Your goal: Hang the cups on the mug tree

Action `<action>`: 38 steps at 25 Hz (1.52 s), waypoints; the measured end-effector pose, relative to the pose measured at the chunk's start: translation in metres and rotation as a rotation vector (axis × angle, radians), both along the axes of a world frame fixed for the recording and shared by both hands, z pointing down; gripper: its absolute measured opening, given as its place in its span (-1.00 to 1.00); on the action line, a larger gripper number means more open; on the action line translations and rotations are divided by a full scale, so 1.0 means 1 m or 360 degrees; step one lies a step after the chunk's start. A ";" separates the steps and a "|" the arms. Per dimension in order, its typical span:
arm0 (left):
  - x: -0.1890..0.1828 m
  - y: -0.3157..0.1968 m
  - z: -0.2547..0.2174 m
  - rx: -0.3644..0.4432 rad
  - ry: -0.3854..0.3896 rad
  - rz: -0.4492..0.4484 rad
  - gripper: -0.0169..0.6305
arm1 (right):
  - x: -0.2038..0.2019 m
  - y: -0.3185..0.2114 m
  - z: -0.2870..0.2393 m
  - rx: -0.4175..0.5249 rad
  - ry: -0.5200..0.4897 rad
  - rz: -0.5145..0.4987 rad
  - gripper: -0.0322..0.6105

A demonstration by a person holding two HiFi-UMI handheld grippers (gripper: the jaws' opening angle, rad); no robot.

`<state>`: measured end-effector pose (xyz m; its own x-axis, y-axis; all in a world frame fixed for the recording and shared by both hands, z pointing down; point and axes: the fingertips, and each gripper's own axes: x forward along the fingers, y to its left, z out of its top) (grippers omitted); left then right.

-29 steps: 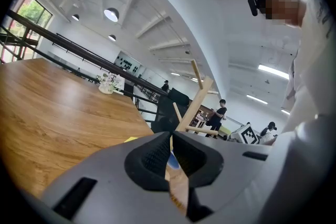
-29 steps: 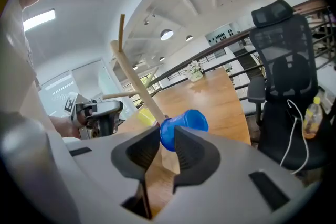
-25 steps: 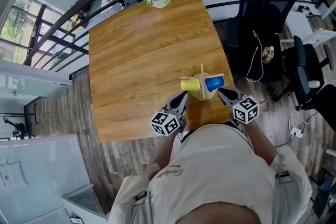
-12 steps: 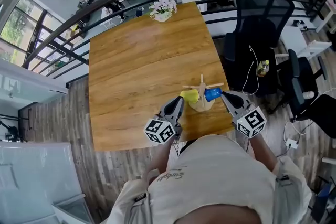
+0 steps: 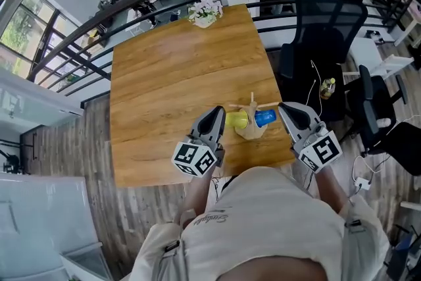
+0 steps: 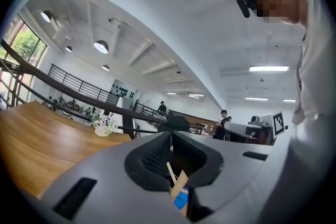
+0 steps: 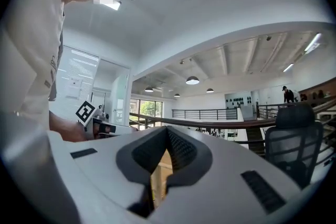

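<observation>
Overhead first, in the head view: a mug tree [image 5: 252, 123] near the lower edge of the wooden table [image 5: 164, 69], right of centre, with a yellow cup [image 5: 237, 120] hung on its left side and a blue cup [image 5: 266, 118] on its right. Beside them, the left hand-held gripper [image 5: 216, 114] just left of the yellow cup and the right hand-held gripper [image 5: 287, 108] just right of the blue cup, both clear of the cups. Flowers [image 5: 204, 10] at the table's far edge.

Next, in the left gripper view: jaws closed on nothing, a wooden peg and a bit of the blue cup low behind them.

Lastly, in the right gripper view: jaws pressed together, empty, with a railing [image 7: 210, 124] and ceiling lamps [image 7: 192, 81] beyond.
</observation>
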<state>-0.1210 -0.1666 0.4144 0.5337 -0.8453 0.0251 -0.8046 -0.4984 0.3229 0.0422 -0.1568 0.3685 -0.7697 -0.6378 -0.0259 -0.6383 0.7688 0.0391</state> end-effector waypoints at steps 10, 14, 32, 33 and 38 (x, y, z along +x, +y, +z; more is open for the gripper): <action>0.007 0.001 -0.030 0.0109 -0.0059 -0.0012 -0.86 | 0.000 0.003 -0.005 -0.0088 -0.0030 0.0040 -0.91; 0.004 0.007 -0.033 0.0112 -0.0086 -0.0024 -0.86 | 0.003 0.008 -0.002 -0.0099 -0.0022 0.0057 -0.91; 0.013 0.025 -0.030 0.0098 -0.0112 0.0043 -0.86 | 0.003 0.013 0.011 -0.0155 -0.0105 0.0103 -0.92; 0.014 0.026 -0.030 0.0100 -0.0118 0.0048 -0.86 | 0.004 0.014 0.012 -0.0159 -0.0104 0.0107 -0.91; 0.018 0.027 -0.031 0.0114 -0.0108 0.0059 -0.86 | 0.009 0.017 0.015 -0.0165 -0.0101 0.0114 -0.92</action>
